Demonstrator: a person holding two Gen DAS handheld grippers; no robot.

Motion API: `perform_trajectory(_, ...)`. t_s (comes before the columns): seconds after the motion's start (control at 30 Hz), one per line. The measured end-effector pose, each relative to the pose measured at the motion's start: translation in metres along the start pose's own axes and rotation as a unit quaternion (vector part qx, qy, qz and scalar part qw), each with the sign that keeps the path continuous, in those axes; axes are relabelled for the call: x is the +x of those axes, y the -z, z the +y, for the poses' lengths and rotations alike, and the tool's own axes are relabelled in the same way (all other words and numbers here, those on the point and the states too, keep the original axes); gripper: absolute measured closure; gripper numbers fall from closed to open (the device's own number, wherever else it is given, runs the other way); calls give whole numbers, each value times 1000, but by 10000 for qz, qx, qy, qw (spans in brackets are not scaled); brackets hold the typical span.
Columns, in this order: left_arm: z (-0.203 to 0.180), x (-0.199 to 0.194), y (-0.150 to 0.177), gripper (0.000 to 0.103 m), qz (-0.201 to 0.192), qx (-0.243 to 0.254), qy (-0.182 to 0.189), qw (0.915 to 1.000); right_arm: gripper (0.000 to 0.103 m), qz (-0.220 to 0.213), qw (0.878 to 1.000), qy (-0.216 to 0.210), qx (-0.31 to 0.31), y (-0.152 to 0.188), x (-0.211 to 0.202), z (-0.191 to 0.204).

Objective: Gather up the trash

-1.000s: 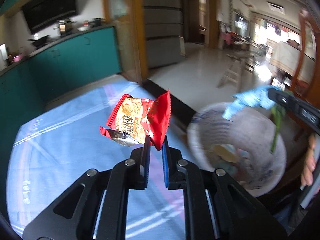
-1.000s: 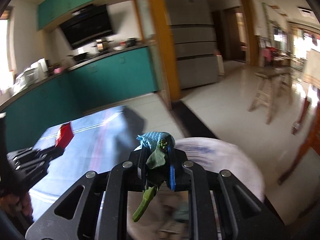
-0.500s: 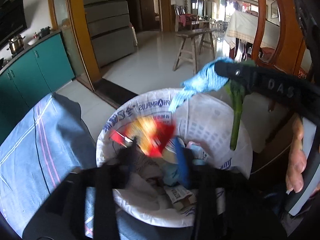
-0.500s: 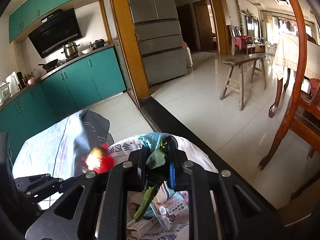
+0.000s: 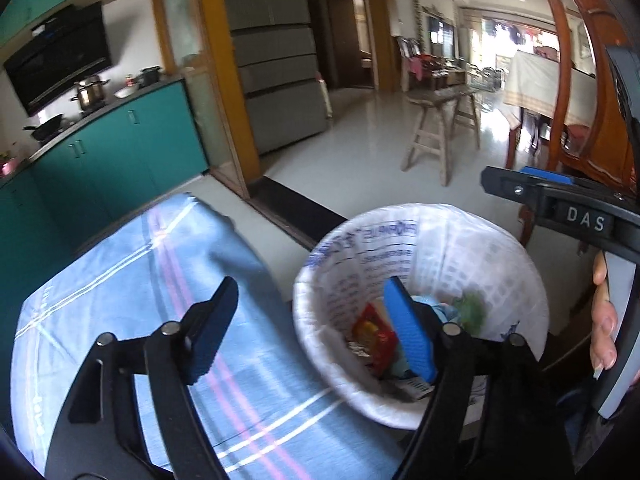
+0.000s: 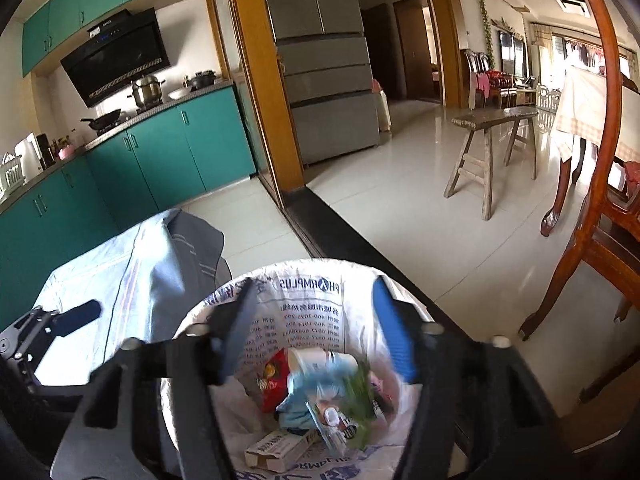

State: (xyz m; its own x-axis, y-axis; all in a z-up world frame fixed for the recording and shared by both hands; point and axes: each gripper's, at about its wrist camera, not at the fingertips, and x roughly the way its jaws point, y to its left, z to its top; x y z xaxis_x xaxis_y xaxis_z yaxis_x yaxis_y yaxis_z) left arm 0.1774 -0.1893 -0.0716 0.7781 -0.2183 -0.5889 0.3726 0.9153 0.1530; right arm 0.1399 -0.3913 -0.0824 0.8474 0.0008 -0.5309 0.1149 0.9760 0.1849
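Drop step: both grippers sit over the lined trash bin, left gripper and right gripper both opening with nothing between the fingers. Red snack wrapper lies inside the bin at about 9 o'clock of the pile, blue crumpled scrap and green leafy stem blurred around the centre, apparently just released. Next move, as I read it: pull both back to the cloth-covered tabletop at 9 o'clock of the bin and look for leftover trash; none visible on the stretch in view.
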Motion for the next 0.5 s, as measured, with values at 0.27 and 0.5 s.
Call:
perform_trajectory(0.27,55,-58,34,5,-299,-341,-890,9950,14,-390,9992,40,-61,28,-34,28)
perform_trajectory(0.5,88,-139,58,3,-391,-941,-1379,9852,3,-722,9969,-159,-273,47,-115,85)
